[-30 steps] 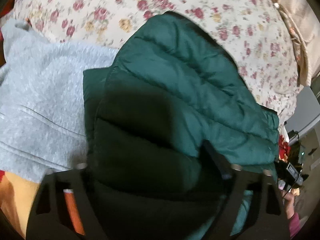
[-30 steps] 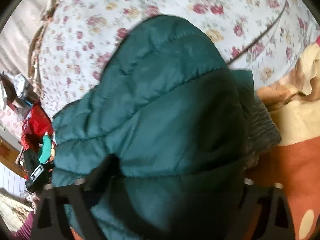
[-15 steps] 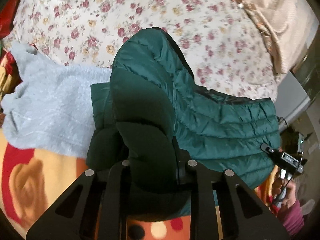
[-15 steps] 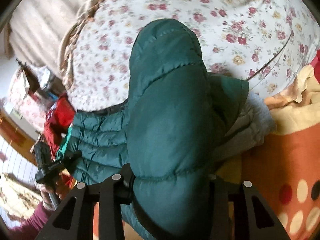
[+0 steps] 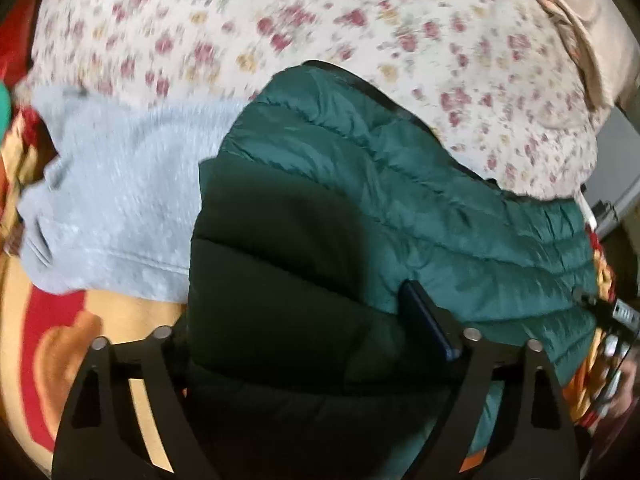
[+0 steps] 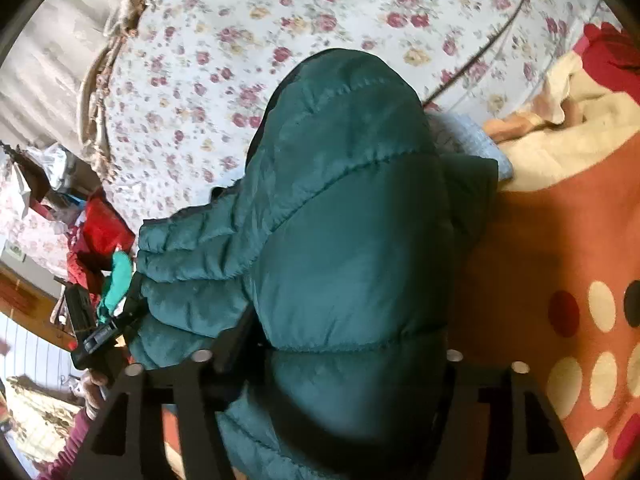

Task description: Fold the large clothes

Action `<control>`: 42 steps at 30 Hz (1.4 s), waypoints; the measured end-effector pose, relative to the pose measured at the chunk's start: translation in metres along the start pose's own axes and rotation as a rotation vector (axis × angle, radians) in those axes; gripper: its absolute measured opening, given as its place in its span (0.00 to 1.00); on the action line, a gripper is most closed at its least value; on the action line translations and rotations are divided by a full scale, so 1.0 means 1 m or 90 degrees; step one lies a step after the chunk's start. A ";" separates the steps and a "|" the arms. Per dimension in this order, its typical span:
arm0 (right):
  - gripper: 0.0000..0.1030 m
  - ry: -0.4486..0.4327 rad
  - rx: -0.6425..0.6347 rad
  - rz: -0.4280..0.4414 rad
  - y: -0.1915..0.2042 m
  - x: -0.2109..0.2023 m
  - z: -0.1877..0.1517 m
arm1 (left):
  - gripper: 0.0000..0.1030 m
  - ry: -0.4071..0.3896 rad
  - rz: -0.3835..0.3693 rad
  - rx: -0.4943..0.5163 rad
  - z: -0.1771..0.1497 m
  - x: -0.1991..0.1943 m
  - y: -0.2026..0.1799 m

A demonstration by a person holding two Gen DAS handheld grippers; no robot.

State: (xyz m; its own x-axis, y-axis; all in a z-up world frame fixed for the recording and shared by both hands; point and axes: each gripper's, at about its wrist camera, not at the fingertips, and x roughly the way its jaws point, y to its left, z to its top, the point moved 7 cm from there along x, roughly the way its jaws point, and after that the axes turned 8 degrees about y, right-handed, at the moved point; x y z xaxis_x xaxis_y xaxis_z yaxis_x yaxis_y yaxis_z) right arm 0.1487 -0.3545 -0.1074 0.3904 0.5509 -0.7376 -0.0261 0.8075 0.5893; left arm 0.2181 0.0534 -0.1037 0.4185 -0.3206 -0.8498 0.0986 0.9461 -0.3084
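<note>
A dark green quilted puffer jacket (image 5: 360, 208) lies on the bed, partly folded over itself, and also fills the right wrist view (image 6: 344, 232). My left gripper (image 5: 312, 320) has its jaws spread wide with a thick fold of the jacket bulging between them; one dark fingertip (image 5: 424, 316) shows at the right. My right gripper (image 6: 336, 344) also stands wide with a padded fold between its fingers; most of both fingers is hidden by fabric. Neither clamps the jacket tight.
A light grey sweater (image 5: 120, 200) lies left of the jacket, its edge also showing in the right wrist view (image 6: 472, 144). A floral sheet (image 5: 320, 20) covers the far bed. An orange dotted blanket (image 6: 560, 280) lies under the near side. Clutter (image 6: 96, 248) sits beside the bed.
Both grippers went from narrow, pinching the jacket fold, to wide apart. The jacket fold dropped lower and spread out. Both cameras moved closer to the bed.
</note>
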 end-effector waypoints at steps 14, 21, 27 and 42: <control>0.77 0.011 0.051 0.078 -0.013 0.038 0.002 | 0.79 0.032 -0.091 -0.065 0.004 0.028 0.008; 0.43 0.002 0.022 0.138 0.015 -0.003 -0.004 | 0.26 -0.018 -0.112 -0.006 -0.015 -0.034 -0.013; 0.42 0.005 -0.005 0.191 0.046 -0.035 -0.023 | 0.22 -0.017 -0.144 -0.008 -0.049 -0.088 -0.016; 0.79 0.027 -0.076 -0.181 0.026 -0.014 -0.072 | 0.93 -0.006 0.035 -0.075 -0.113 -0.073 0.014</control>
State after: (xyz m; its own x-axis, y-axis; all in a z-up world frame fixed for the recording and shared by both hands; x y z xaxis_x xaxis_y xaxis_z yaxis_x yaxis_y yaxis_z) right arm 0.0759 -0.3261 -0.1052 0.3586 0.3058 -0.8820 -0.0305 0.9481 0.3164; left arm 0.0871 0.0849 -0.0942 0.4284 -0.2674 -0.8631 -0.0313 0.9503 -0.3099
